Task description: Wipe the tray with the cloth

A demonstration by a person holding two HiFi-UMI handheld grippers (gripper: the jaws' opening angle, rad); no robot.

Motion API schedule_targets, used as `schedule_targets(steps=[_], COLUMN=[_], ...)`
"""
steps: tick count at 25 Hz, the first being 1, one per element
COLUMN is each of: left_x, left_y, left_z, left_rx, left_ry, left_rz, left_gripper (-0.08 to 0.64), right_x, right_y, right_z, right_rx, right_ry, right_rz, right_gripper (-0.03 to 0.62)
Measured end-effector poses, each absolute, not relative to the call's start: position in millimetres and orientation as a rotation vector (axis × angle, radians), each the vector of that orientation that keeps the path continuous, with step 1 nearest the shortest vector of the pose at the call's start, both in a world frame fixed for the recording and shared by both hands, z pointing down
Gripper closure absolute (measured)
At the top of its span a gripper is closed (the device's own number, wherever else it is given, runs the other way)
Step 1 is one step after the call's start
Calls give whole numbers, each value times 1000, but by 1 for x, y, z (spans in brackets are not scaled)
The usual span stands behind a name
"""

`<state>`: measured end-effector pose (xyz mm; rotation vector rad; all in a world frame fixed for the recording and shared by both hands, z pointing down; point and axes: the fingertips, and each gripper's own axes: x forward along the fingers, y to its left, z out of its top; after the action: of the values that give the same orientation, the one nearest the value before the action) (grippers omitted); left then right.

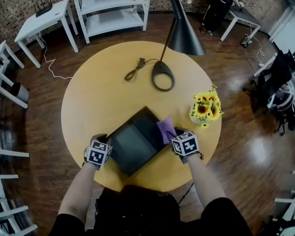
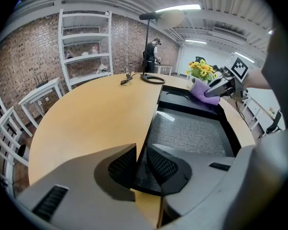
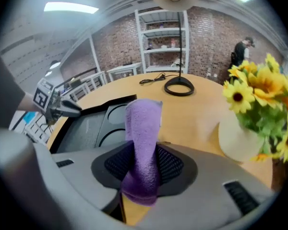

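Two grips: the left gripper (image 2: 140, 164) clamped its fingers (image 2: 121, 166) on the tray (image 2: 192, 133) rim, steadying it; the right gripper (image 3: 144, 166) pinched the cloth (image 3: 143, 128) for wiping.

Flower vase (image 1: 205, 112) beside tray (image 1: 132, 144) — lamp base (image 1: 154, 72) beyond

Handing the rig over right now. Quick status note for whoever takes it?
Left claw: shut on the tray, at its near rim, steadying it.
Right claw: shut on the purple cloth, at the tray's right edge.
Tray lies near the front edge of the round table.
Done: both grips set.
To do: lower the cloth and wipe the tray's floor.
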<state>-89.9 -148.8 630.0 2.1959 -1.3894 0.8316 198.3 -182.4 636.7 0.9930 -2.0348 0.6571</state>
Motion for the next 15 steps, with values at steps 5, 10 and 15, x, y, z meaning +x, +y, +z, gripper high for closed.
schedule_targets(steps=[5,10,15], left_x=[-90,-84,-68], left_y=[-139,-95,-56], left_z=[631,640,645], left_rx=[2134,2080,1985], left_ry=[-1348,-1246,-1239], left_rz=[763,725,545], left_gripper=[508,528,506], right_x=[196,170,119], right_y=[-189,-220,-262], right_z=[641,641,636], right_rx=[1119,989,815], right_ry=[-2080,-2048,-2044], right_rz=[690,440,257], right_gripper=[449,451,446])
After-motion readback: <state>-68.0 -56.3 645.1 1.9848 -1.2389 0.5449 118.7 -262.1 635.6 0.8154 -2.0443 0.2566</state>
